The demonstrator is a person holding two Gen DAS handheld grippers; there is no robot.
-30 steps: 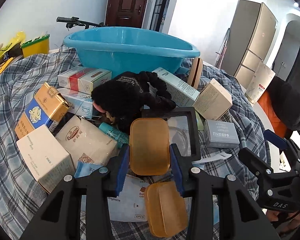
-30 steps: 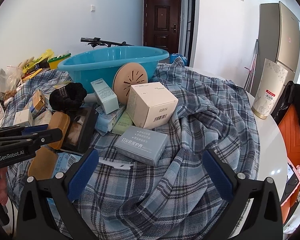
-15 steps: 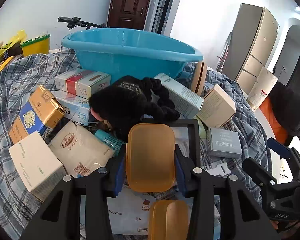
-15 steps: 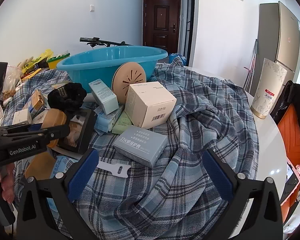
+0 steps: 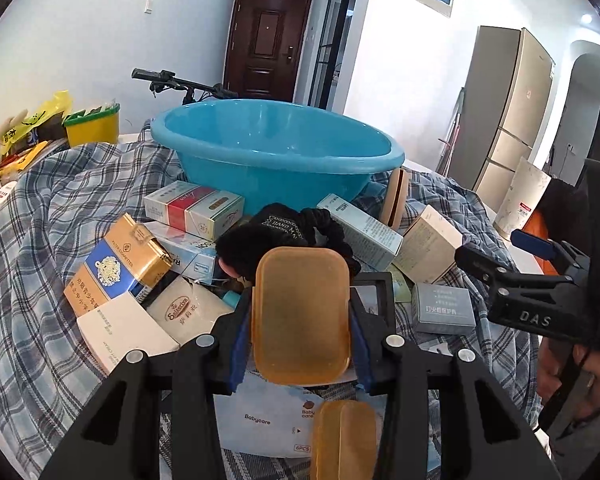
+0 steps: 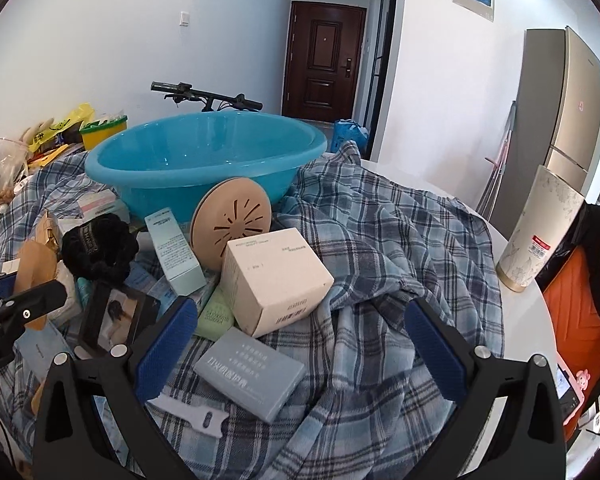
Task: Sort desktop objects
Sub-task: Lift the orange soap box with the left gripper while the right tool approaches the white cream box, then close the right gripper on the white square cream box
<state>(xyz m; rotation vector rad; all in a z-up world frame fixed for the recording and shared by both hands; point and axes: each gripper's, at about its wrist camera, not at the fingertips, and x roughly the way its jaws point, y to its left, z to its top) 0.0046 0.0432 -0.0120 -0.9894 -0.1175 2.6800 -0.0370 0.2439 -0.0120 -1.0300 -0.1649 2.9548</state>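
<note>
The amber lid (image 5: 300, 314) has been lifted clear of the clutter since a second ago, when it lay lower between the pads over the black frame (image 5: 374, 292); it is now clamped by its long sides in the left gripper (image 5: 298, 320) and raised toward the blue basin (image 5: 276, 152). Its matching amber tray (image 5: 344, 438) is left below on the Babycare pack (image 5: 260, 420), at the near edge of the counter. The pick can therefore be judged complete, with carrying to the basin at the far edge the likely next step. The right gripper (image 6: 300, 344) has been shifted sideways and is spread wide with nothing in it, above the grey box (image 6: 250, 372) on the plaid cloth (image 6: 380, 240).
</note>
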